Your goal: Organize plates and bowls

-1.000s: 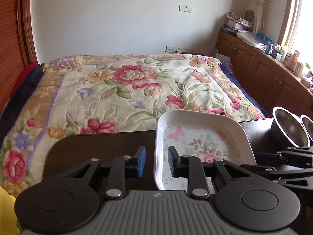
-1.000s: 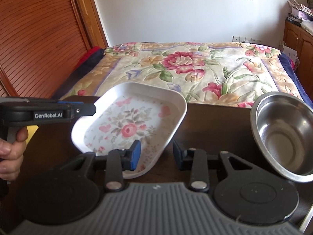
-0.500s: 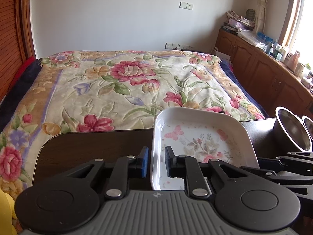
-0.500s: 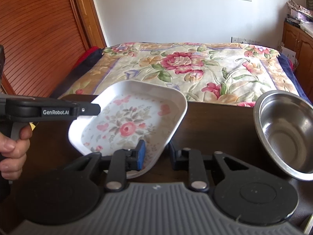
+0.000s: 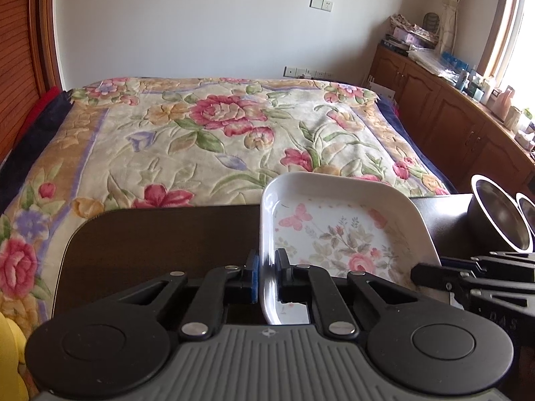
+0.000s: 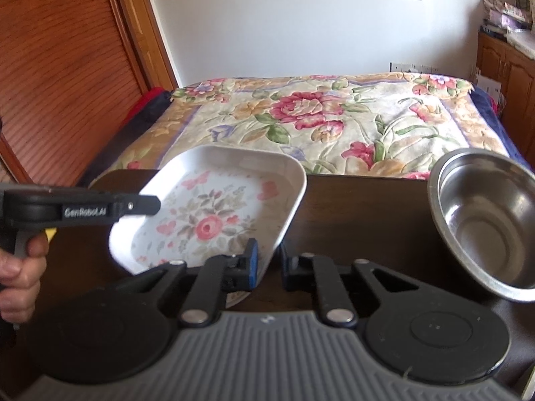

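Observation:
A white square plate with a floral print lies on the dark table. My left gripper is shut on the plate's left rim, blue pad outside and black finger inside. From the right wrist view the same plate sits tilted, and my right gripper pinches its right rim near the front corner. A steel bowl stands to the right. The left wrist view shows that bowl with a second bowl behind it.
A bed with a floral blanket lies just beyond the table's far edge. Wooden cabinets run along the right wall, and a slatted wooden door stands at the left. A person's hand holds the left gripper's handle.
Both grippers have narrowed from open to shut on the plate's opposite rims. Both grippers moved in a little toward the plate.

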Demonstrator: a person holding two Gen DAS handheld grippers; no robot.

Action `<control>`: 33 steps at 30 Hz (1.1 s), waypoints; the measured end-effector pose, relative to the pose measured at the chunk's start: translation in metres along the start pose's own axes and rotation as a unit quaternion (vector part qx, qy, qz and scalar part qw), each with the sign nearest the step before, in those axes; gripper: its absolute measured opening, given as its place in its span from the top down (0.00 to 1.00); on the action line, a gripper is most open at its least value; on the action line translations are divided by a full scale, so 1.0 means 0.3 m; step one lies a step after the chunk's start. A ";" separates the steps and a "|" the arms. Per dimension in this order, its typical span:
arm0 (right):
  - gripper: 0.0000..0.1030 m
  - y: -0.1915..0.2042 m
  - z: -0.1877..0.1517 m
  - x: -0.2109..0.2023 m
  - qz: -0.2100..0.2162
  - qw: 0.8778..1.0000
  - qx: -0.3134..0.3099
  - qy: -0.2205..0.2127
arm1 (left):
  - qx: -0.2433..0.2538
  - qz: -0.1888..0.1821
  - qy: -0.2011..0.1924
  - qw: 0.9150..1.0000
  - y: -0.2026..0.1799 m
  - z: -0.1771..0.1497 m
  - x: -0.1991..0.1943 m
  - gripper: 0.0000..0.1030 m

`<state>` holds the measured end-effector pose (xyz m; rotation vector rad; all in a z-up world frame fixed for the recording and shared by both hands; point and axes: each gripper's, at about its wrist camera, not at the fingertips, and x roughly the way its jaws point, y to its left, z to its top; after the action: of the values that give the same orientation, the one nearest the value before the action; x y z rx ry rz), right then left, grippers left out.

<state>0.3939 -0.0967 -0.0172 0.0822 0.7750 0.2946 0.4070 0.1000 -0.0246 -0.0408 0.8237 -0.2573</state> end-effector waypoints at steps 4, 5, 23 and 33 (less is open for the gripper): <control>0.85 0.017 -0.017 -0.019 0.003 1.000 -0.019 -0.007 | -0.011 -0.004 -0.002 1.000 0.009 -0.026 -0.043 0.90; 0.85 0.016 -0.018 -0.025 0.008 1.000 -0.015 -0.007 | -0.013 -0.004 -0.003 1.000 0.011 -0.032 -0.055 0.90; 0.87 0.020 -0.089 -0.199 0.058 0.998 -0.005 -0.026 | -0.013 0.000 -0.040 0.999 -0.069 -0.185 -0.320 0.90; 0.87 0.019 -0.144 -0.313 0.074 0.996 -0.013 -0.039 | -0.004 0.009 -0.062 0.998 -0.134 -0.276 -0.454 0.90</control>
<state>0.2989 -0.1203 0.0166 0.1259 0.6890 0.4403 0.2494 0.0993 0.0227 -0.0556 0.7006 -0.2322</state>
